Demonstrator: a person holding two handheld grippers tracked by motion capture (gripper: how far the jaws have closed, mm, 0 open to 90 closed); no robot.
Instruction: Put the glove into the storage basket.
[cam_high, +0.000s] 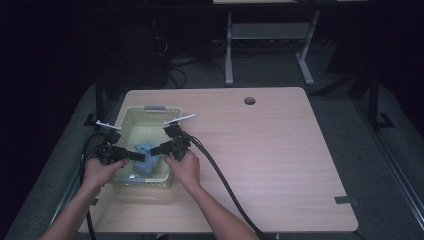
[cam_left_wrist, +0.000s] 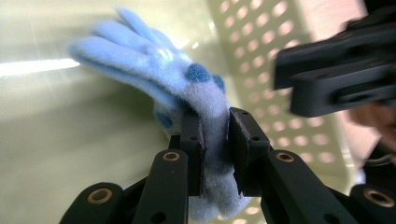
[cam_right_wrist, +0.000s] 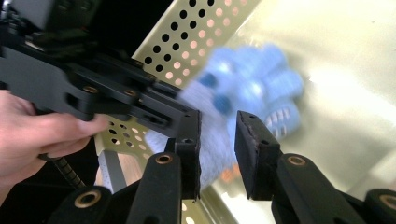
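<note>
Pinching the cuff of a blue fuzzy glove (cam_left_wrist: 187, 88), the left gripper (cam_left_wrist: 215, 154) has its jaws closed tight on the fabric inside a pale yellow perforated basket (cam_high: 131, 116) at the table's (cam_high: 280, 150) near left. Just right, the right gripper (cam_right_wrist: 217, 149) stands narrowly parted beside the glove, gripping nothing.
</note>
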